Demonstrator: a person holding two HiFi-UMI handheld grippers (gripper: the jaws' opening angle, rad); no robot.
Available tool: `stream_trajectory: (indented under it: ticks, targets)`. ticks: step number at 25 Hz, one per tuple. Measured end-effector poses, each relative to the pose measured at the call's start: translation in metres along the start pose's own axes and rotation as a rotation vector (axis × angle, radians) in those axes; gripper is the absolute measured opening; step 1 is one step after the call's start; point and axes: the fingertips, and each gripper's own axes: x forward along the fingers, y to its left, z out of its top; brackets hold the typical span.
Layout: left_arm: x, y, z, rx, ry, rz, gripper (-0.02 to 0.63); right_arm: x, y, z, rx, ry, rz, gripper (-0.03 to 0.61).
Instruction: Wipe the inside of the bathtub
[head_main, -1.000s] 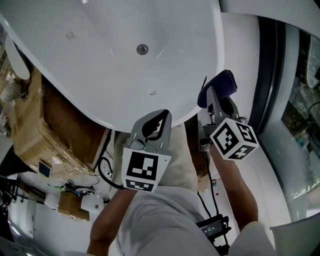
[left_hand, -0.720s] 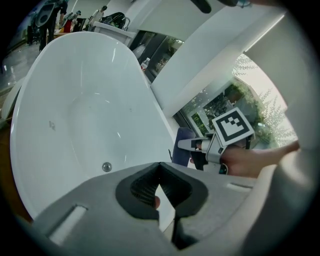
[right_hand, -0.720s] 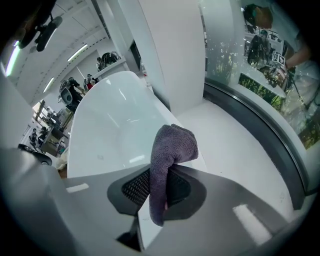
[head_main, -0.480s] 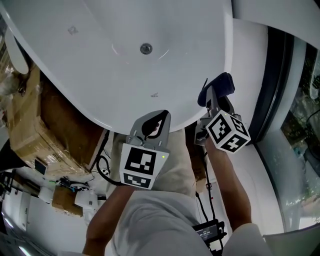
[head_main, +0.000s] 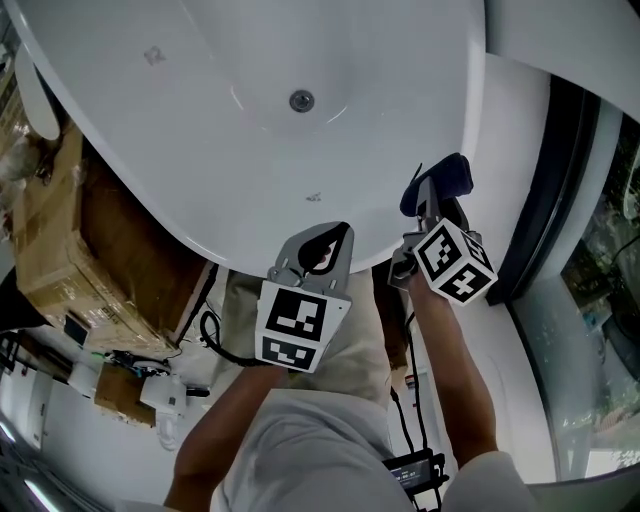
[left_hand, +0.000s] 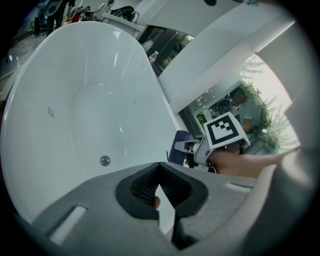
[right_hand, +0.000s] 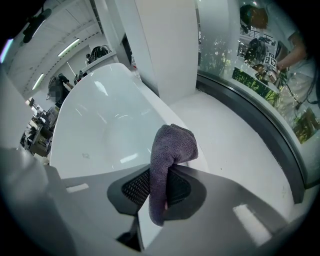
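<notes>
Overall: a person stands at the near end of a white bathtub (head_main: 200, 130), with the left hand-held gripper (head_main: 335, 232) and the right hand-held gripper (head_main: 428, 195) both raised at its rim.
Bathtub: oval and glossy, with 1 round metal drain (head_main: 301, 100) low in the basin; the inside surface shows only light reflections and a few small marks.
Left hand-held gripper: clenched, the tips of its 2 jaws meeting with nothing between them (left_hand: 160, 165); it sits over the near rim of the bathtub and points into the basin.
Right hand-held gripper: clamped on a cloth (right_hand: 170, 145), which is pinched between the black ribbed pads.
Cloth: dark purple-grey and folded; 1 bunched end bulges past the jaw tips and the other end hangs below the pads. It sits at the near-right rim of the bathtub (head_main: 450, 175); whether it touches the rim cannot be told.
Surroundings: cardboard boxes (head_main: 60, 230) stand beside the bathtub's left edge, cables (head_main: 215, 340) lie on the white floor (head_main: 520, 200), and a curved glass wall (head_main: 600, 250) runs along the right.
</notes>
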Motion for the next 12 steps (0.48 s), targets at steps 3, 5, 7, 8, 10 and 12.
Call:
stream_trajectory:
  ticks: [3,5,7,8,10,12]
  targets:
    - [0.004,0.003,0.0,-0.007,0.0,-0.004,-0.002,0.01,0.0,-0.002,0.006,0.006,-0.007,0.052]
    - [0.006,0.006,-0.001,-0.014,0.002,-0.002,-0.002,0.017,-0.001,-0.004,0.014,0.012,-0.023,0.052]
    - [0.008,0.011,-0.002,-0.022,0.005,0.002,-0.002,0.024,-0.004,-0.005,0.016,0.017,-0.046,0.052]
    - [0.008,0.013,-0.002,-0.026,0.006,0.004,-0.002,0.028,-0.006,-0.005,0.014,0.019,-0.057,0.052]
    - [0.009,0.015,-0.003,-0.031,0.007,0.005,-0.002,0.035,-0.008,-0.007,0.009,0.021,-0.073,0.052]
    - [0.01,0.017,-0.005,-0.037,0.009,0.004,-0.002,0.042,-0.009,-0.008,0.014,0.025,-0.079,0.052]
